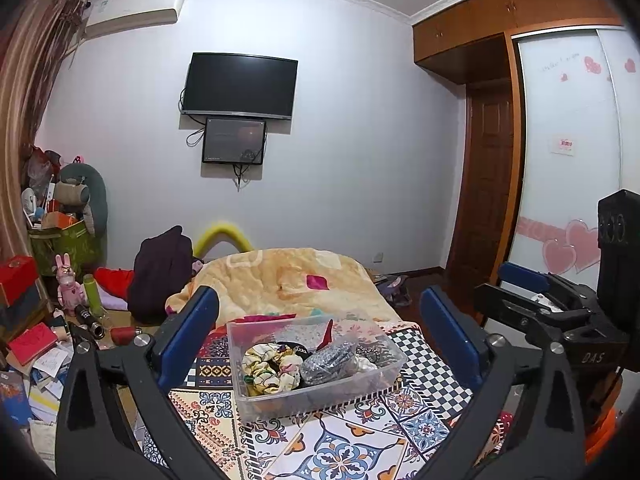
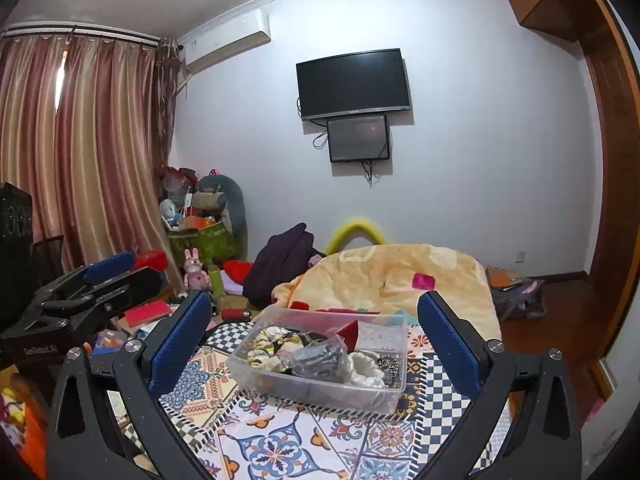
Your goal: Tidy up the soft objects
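The left gripper (image 1: pixel 316 336) and right gripper (image 2: pixel 314 338) both hang wide open and empty just short of the clear box (image 1: pixel 394 364) of scrunchies (image 1: pixel 266 364) on the patterned cloth (image 1: pixel 336 444), its long axis running crosswise, neither gripper seemingly nearer.

a lived-in bedroom in a home. a wall-mounted television (image 1: pixel 240 83) hangs on the white wall, an air conditioner (image 2: pixel 226 42) sits near the ceiling beside striped curtains (image 2: pixel 76 140), and a wooden wardrobe (image 1: pixel 568 140) has sliding doors with pink heart stickers. a yellow blanket (image 2: pixel 384 276) lies rumpled, and plush toys (image 2: pixel 218 200), books and boxes crowd the corner.
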Available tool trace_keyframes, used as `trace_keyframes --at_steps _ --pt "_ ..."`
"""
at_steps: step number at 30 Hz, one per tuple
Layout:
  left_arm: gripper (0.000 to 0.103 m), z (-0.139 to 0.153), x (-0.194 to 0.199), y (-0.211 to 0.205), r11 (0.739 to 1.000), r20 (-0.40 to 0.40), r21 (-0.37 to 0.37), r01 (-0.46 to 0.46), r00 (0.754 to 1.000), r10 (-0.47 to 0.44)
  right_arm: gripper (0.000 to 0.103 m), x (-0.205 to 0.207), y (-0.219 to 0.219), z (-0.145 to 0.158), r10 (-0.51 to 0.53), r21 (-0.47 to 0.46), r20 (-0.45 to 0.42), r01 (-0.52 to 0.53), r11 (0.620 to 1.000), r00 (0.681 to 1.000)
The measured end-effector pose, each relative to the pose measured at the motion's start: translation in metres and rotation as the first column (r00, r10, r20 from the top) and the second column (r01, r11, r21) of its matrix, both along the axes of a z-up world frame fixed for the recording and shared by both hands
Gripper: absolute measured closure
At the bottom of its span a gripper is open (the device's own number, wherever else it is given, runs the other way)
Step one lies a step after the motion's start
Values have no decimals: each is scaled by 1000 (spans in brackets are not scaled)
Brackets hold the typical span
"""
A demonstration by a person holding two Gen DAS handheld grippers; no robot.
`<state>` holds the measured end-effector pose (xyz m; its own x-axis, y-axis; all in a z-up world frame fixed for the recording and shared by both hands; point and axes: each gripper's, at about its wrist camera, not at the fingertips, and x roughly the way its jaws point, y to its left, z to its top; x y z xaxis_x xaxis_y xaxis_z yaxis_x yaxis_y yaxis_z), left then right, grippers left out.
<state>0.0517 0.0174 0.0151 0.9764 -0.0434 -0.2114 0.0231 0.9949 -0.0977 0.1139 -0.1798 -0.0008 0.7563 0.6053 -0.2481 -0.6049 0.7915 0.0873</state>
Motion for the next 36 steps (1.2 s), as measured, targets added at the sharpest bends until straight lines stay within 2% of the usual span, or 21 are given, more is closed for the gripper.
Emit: trace_keyframes --at_steps 36 --pt "0 -2 2 0 1000 -20 -6 8 1000 -8 0 -1 -6 -1 -6 0 -6 6 1000 1000"
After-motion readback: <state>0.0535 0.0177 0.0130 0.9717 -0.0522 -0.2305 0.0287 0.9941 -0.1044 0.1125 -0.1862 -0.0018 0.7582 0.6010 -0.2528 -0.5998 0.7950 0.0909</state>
